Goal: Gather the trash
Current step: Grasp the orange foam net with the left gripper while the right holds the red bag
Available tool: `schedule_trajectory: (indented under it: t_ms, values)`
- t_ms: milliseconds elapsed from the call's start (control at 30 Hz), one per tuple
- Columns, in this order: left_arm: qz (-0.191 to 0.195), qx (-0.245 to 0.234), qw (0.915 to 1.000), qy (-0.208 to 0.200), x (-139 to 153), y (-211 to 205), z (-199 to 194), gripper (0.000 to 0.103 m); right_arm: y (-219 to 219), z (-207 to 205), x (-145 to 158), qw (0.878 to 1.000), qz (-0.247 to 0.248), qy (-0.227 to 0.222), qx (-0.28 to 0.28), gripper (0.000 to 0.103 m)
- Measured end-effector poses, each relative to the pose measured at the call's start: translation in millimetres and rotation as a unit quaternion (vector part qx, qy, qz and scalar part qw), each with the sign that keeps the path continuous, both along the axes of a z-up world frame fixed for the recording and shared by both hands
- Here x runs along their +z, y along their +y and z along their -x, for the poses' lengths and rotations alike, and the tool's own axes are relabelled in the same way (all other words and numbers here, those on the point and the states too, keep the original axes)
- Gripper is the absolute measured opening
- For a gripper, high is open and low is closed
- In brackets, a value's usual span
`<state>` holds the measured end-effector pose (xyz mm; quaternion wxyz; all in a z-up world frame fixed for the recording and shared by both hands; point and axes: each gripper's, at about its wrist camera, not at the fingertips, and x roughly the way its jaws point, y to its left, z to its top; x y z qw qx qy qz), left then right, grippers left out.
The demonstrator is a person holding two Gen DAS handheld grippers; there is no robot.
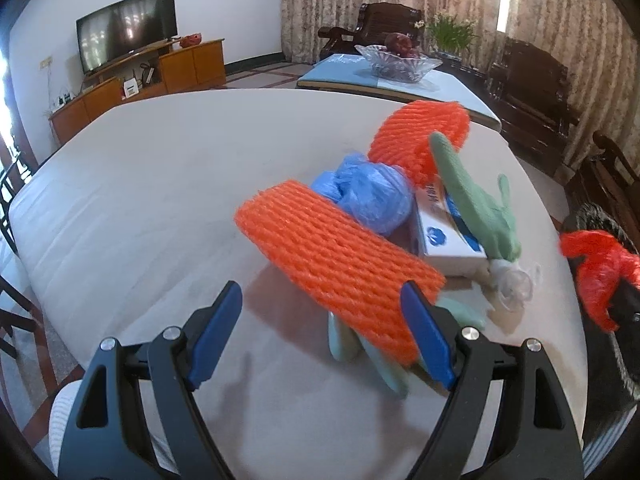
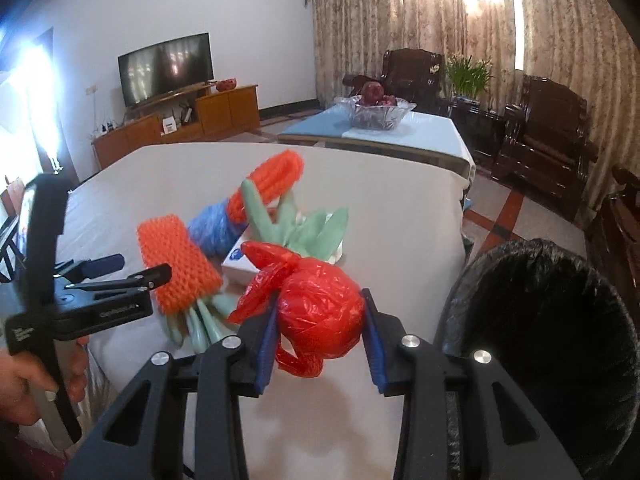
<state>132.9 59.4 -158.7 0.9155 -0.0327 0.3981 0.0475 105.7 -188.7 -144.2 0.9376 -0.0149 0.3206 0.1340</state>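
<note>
A pile of trash lies on the white table (image 1: 140, 200): a near orange foam net (image 1: 336, 264), a far orange foam net (image 1: 420, 136), a blue plastic bag (image 1: 368, 196), green gloves (image 1: 480, 204) and a white and blue box (image 1: 444, 236). My left gripper (image 1: 324, 332) is open just in front of the near orange net, which lies beside its right finger. My right gripper (image 2: 320, 340) is shut on a crumpled red plastic bag (image 2: 316, 316) and holds it above the table's right edge, left of the black-lined bin (image 2: 552, 340). The red bag also shows in the left wrist view (image 1: 596, 268).
A second table with a glass fruit bowl (image 1: 396, 62) stands behind. Dark wooden chairs (image 2: 544, 136) line the curtain wall at right. A TV (image 1: 124, 28) on a wooden cabinet stands at the back left. A clear plastic scrap (image 1: 516, 280) lies by the box.
</note>
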Motion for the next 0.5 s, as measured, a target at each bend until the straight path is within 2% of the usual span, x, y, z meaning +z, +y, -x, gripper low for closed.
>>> schedule_trajectory:
  t_ms: [67, 133, 200, 233, 300, 400, 500]
  values:
    - [0.010, 0.006, 0.9999, 0.001, -1, 5, -8, 0.079, 0, -4, 0, 1.000, 0.002, 0.002, -0.004, 0.038]
    - [0.018, 0.010, 0.9998, 0.004, -4, 8, -15, 0.074, 0, -7, -2, 1.000, 0.003, 0.006, -0.006, 0.038]
    - [0.032, 0.005, 0.9994, 0.010, -6, 10, -21, 0.051, 1, -11, -6, 1.000, 0.005, 0.012, -0.007, 0.038]
    - [0.037, 0.004, 0.9992, 0.012, -7, 11, -23, 0.044, 2, -11, -7, 1.000, 0.005, 0.014, -0.008, 0.038]
    - [0.048, 0.002, 0.9988, 0.010, -5, 11, -26, 0.020, 4, -12, -8, 1.000, 0.008, 0.016, -0.006, 0.038]
    - [0.037, -0.005, 0.9993, -0.007, 5, 6, -23, 0.011, 6, -12, -7, 1.000, 0.015, 0.015, -0.005, 0.038]
    - [0.037, -0.005, 0.9988, -0.031, 22, 5, -17, 0.010, 4, -14, 0, 1.000, 0.012, 0.008, -0.007, 0.038]
